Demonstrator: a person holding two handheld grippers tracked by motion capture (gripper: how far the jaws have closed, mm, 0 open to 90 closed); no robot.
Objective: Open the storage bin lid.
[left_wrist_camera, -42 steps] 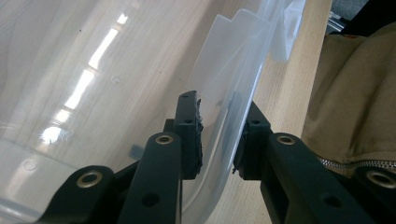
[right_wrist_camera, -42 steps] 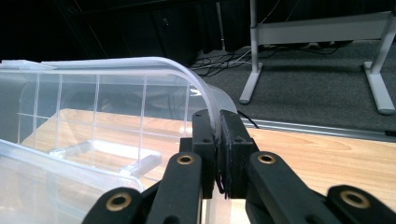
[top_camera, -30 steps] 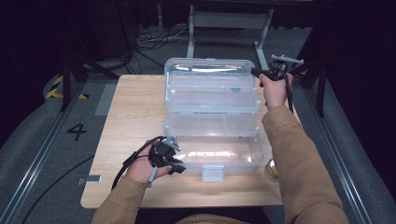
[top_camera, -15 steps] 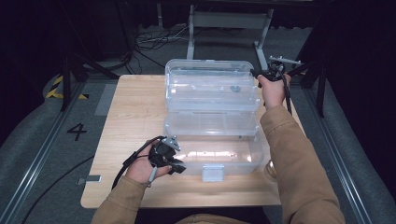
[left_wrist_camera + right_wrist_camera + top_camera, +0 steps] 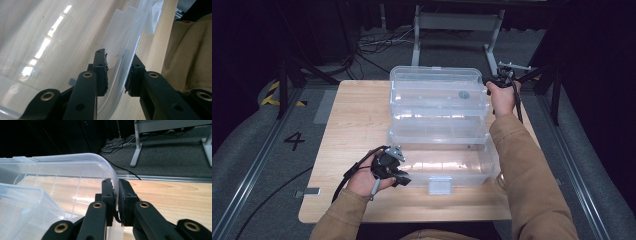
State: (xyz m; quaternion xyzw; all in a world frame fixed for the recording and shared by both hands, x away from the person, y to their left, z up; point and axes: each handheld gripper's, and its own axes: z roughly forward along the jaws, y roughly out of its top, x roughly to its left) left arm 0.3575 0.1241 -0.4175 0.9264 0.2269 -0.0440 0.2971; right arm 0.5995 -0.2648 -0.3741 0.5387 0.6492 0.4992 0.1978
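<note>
High view: two clear boxes are seen on the table (image 5: 352,120). The far box (image 5: 437,92) is pinched at its right rim by the right gripper (image 5: 116,195); the near box (image 5: 439,155) is clamped at its left corner by the left gripper (image 5: 117,72). Separation seems barely begun.

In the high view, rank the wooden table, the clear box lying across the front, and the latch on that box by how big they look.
1. Wooden table, largest.
2. Front clear box.
3. Latch, smallest by far.
</note>
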